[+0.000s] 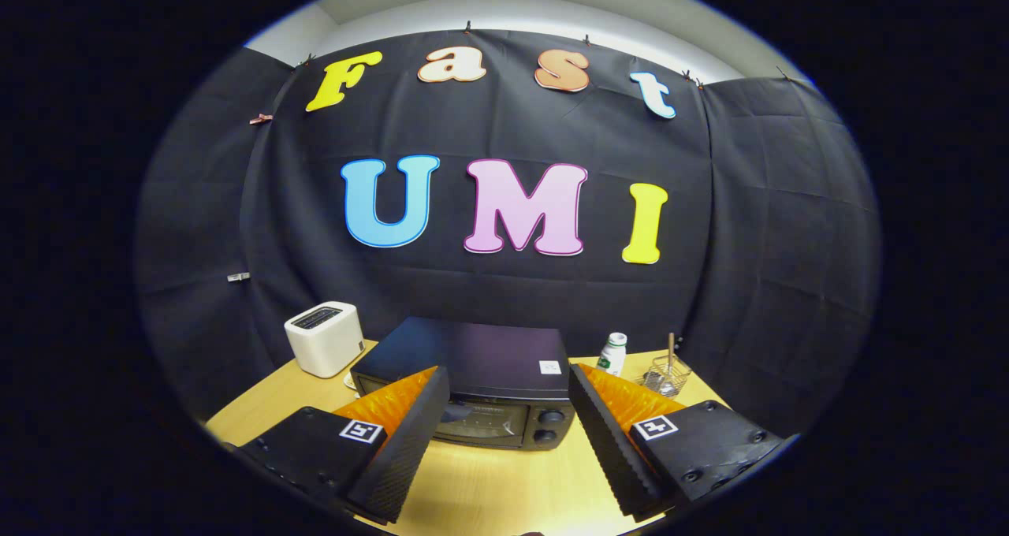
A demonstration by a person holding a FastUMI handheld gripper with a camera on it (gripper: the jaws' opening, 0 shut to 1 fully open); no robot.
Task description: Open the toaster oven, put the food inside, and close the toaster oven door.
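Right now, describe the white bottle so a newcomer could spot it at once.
Find the black toaster oven on the wooden table, just beyond the open fingers. To its right, against the black cloth, stands the small white bottle. It has a green label and sits left of the wire basket.

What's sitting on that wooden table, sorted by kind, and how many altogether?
Toaster oven, door shut, beyond the open tongs: 1
White toaster: 1
White bottle: 1
Wire basket: 1
Total: 4
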